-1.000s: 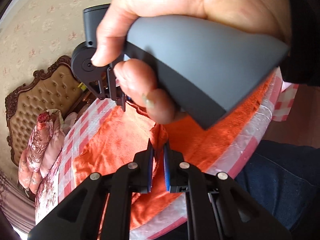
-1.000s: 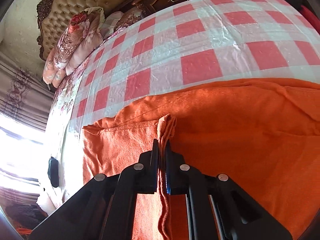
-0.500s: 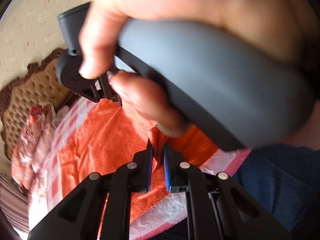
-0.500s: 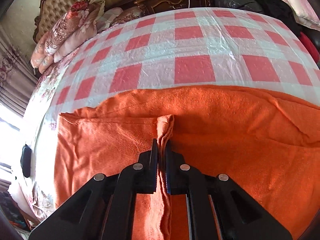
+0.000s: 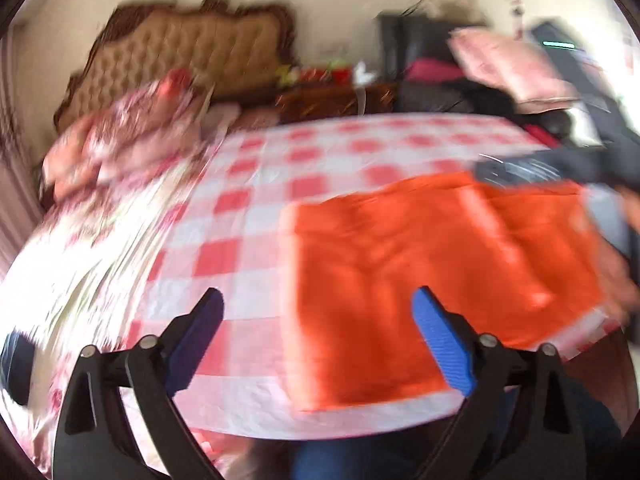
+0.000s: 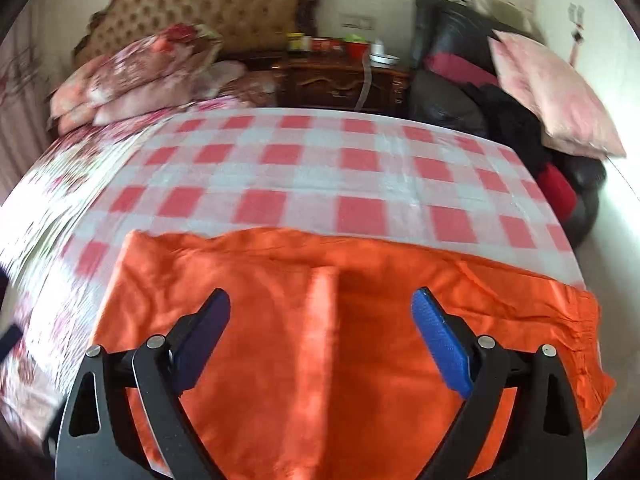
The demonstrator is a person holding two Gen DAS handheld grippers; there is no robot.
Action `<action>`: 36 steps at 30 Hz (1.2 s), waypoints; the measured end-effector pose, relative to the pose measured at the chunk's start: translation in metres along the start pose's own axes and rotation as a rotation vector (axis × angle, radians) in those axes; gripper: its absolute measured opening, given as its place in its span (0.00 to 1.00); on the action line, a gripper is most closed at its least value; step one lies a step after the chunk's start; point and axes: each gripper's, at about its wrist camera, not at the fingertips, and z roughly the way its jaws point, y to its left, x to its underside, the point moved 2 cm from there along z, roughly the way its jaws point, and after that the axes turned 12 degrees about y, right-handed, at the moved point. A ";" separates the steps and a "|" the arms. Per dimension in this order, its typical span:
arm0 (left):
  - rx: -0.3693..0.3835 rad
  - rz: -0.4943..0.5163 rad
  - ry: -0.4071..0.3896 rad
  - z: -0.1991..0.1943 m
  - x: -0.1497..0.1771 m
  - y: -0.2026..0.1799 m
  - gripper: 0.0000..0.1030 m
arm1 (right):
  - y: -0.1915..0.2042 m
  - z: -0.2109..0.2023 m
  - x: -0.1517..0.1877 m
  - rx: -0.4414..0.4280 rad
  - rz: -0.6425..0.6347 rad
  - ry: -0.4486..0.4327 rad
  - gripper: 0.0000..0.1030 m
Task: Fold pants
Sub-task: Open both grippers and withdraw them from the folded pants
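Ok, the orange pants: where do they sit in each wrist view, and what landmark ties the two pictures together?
Left wrist view: the orange pants lie right of centre, blurred, near the checked cloth's front edge.
Right wrist view: the orange pants fill the lower middle, under the open right gripper.
Shared landmark: the tufted headboard, upper left in both.
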 end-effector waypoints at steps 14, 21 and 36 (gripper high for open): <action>0.109 -0.037 0.133 0.111 -0.064 0.047 0.98 | 0.023 0.071 0.028 -0.001 0.060 0.227 0.93; -0.005 -0.091 0.215 0.150 -0.083 0.070 0.98 | 0.021 0.072 0.032 -0.021 0.079 0.234 0.96; -0.070 -0.129 0.146 0.115 -0.050 0.085 0.77 | 0.021 0.072 0.032 -0.026 0.073 0.225 0.96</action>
